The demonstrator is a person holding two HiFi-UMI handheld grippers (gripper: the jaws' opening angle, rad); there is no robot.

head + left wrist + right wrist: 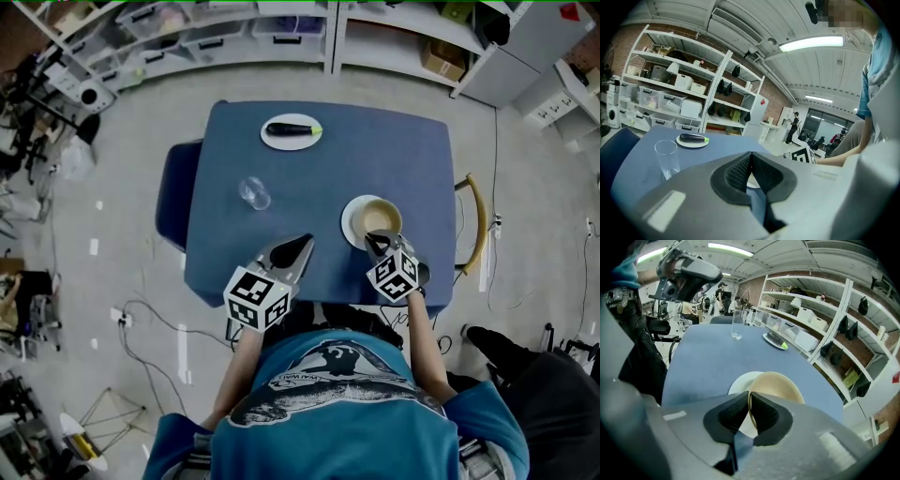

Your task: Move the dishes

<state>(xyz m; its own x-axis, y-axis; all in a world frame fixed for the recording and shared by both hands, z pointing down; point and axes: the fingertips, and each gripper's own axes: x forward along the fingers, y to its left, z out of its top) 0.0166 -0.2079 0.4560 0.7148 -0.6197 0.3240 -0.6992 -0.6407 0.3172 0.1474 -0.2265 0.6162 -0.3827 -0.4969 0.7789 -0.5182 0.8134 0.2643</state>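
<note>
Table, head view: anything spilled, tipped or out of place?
Nothing stands out. The glass stands upright, the eggplant lies on the far plate, and the tan bowl sits on the white plate with the right claw shut on its rim.

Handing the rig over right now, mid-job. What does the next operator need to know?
Right gripper: shut on the near rim of the beige bowl, which sits on a white plate.
Left gripper: shut, empty, over the table near its front edge.
Glass and eggplant plate stand untouched farther out.
Done: bowl gripped. Left: lift and move it, then likely the other dishes.
</note>
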